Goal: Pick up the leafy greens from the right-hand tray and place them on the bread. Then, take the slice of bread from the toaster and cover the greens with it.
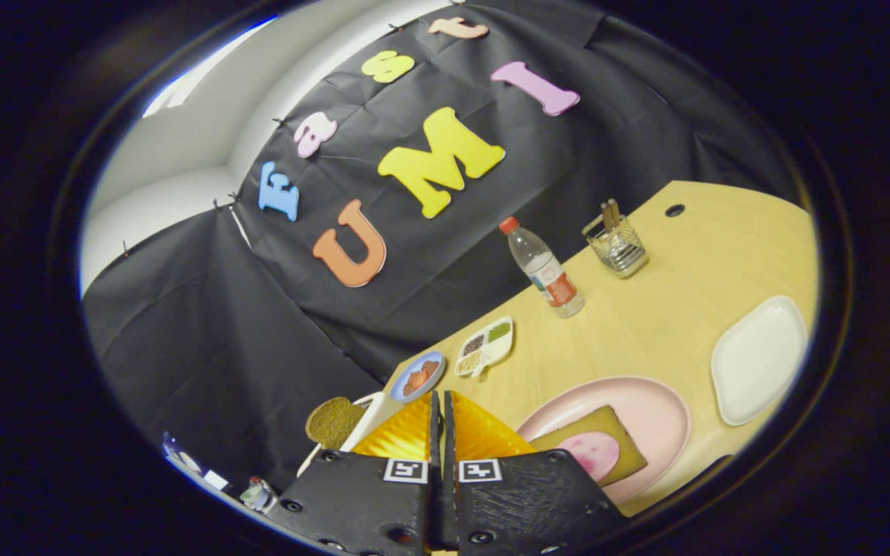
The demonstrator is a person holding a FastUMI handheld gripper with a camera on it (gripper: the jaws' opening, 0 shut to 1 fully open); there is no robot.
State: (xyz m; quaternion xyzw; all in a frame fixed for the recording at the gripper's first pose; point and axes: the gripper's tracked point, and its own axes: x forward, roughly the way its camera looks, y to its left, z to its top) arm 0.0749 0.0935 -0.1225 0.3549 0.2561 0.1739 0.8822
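Two fingers of the gripper (443,401) stood pressed together with nothing between them, only a thin seam showing. Just beyond them to the right lay a pink plate (657,409) on the table (677,309), and on it a slice of bread (607,428) with a round pink slice of meat (593,454) on top; no greens lay on it, so the first step seemed undone. Just left of the fingertips a second, browner slice (333,421) stood up out of a white toaster (360,425). Ahead of the fingers sat a small blue dish (419,376) of reddish food, then a white divided tray (485,346) whose far compartment held something green, probably the greens (499,332), though too small to be sure. Farther off stood a bottle (545,270) and a glass holder (616,245) with sticks; a bare white tray (758,359) lay to the right.

Leafy greens would likely be light, limp and easily torn, so a gentle pinch at a bunched edge or stem would suit, with the fingers spread first. The toast looked stiff but crumbly, best taken by its exposed top edge.

The gripper was held above the table's near end, rolled so the table slanted across the view, pointing over the plate toward the wall.
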